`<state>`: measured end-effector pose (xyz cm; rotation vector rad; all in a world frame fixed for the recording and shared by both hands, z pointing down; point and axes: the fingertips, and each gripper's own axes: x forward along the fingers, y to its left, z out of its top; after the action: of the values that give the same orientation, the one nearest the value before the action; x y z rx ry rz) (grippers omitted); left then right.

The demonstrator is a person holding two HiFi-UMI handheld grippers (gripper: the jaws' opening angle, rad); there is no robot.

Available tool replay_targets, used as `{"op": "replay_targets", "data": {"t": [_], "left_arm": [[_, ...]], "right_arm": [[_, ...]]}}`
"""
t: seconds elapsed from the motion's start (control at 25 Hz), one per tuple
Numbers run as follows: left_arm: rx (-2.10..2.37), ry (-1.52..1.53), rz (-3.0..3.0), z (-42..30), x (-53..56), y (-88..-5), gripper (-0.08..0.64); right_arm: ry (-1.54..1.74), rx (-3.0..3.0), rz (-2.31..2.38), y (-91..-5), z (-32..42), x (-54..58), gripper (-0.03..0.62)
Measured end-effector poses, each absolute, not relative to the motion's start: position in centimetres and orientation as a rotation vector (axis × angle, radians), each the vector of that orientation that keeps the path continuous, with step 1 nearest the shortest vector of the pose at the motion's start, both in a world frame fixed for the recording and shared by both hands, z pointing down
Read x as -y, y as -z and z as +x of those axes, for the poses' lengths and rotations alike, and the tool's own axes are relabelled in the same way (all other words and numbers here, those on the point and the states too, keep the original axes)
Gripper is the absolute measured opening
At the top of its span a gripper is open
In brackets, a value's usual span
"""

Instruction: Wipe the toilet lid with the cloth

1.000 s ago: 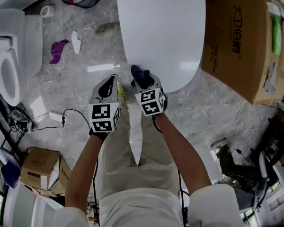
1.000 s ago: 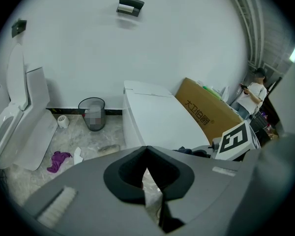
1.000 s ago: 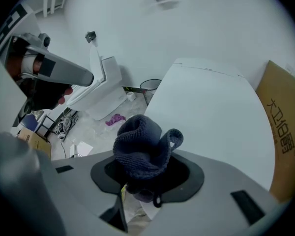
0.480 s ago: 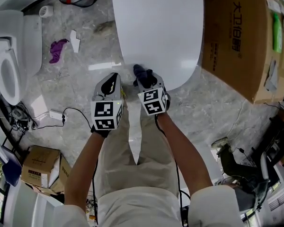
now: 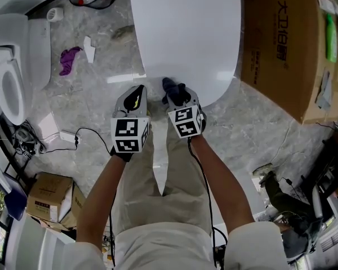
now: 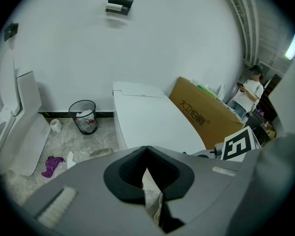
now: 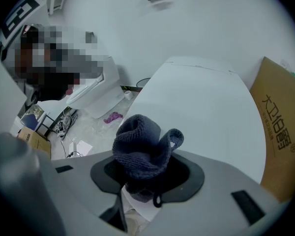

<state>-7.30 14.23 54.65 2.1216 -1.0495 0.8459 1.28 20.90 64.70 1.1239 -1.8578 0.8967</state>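
Right gripper (image 7: 146,173) pinched dark grey knitted cloth (image 7: 140,144) at near edge of white oval toilet lid (image 5: 186,32), which ran lengthwise ahead; left gripper (image 6: 146,149) pressed together, empty.

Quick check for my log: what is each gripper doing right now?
Left gripper: closed, empty.
Right gripper: closed on the dark cloth.

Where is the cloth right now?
In the head view, the cloth sits bunched in the right hand-held gripper, at the near edge of the toilet lid.
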Motion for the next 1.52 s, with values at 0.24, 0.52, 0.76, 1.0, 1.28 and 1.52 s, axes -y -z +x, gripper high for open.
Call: {"op": "replay_targets", "data": {"t": [0.24,0.52,0.76,1.0,1.28,1.52], "left_arm": [[1.033,-0.858,2.121,-6.6,-14.5,-54.9,0.000],[1.025,-0.870,2.119,-6.2,-14.8,-55.3,0.000],[1.016,-0.872,2.122,-5.7,-14.6,-55.3,0.000],[1.010,-0.879,2.122,-5.5,-14.3,-55.6,0.000],[1.005,-0.884,2.126,-5.3,-14.2,-55.6,0.000],[0.999,-0.888,2.131,-4.9,-14.2,-55.6,0.000]], "right_arm": [[-0.903,1.849,1.130,-64.7,2.9,-21.5,0.170],[-0.886,1.847,1.107,-64.8,4.4,-22.1,0.170],[-0.885,1.843,1.102,-64.8,5.2,-22.4,0.170],[-0.885,1.831,1.116,-64.8,6.4,-22.7,0.172],[-0.891,1.809,1.148,-64.8,8.1,-23.2,0.172],[-0.893,1.787,1.173,-64.9,9.6,-23.6,0.172]]}}
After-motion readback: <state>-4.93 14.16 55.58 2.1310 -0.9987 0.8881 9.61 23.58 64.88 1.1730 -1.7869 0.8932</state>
